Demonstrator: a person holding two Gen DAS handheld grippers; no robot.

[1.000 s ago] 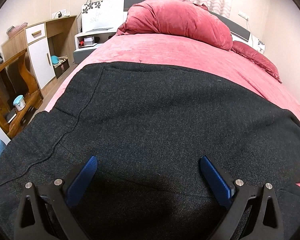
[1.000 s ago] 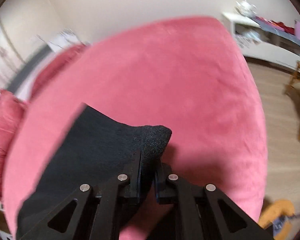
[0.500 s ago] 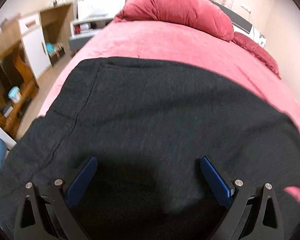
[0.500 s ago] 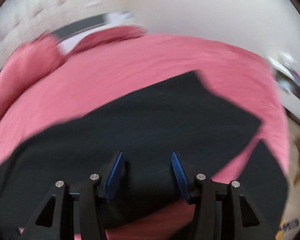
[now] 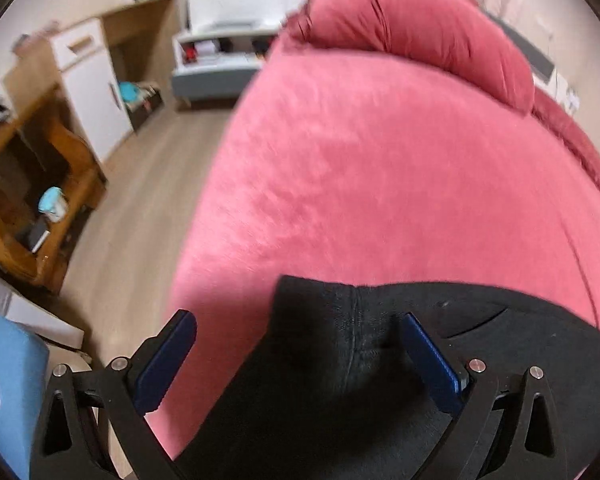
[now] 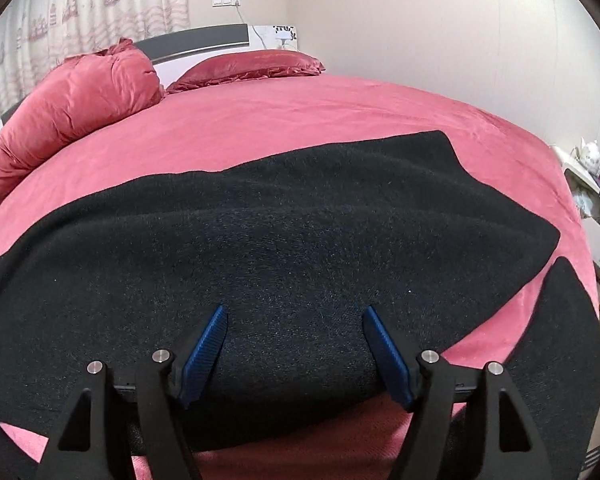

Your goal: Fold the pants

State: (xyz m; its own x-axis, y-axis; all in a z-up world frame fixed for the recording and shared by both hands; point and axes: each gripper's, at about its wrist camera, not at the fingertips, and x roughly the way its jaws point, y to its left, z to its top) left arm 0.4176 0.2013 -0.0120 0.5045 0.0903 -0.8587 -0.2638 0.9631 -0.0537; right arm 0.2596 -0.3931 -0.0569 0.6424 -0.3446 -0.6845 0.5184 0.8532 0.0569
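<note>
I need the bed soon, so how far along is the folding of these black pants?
Partly done. The black knit pants lie doubled over on the pink bedspread, one layer over another, edges not lined up. In hand: nothing. The right gripper has its jaws opening above the cloth; the left gripper hangs open over a corner. Left: probably at least one more fold and squaring up.

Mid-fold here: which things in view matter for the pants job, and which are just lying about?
Job:
- black pants, spread on the pink bed
- left gripper, open
- right gripper, opening over the pants, gripping nothing

Lying about:
- rolled duvet
- pillow
- wooden shelf
- white teapot
</note>
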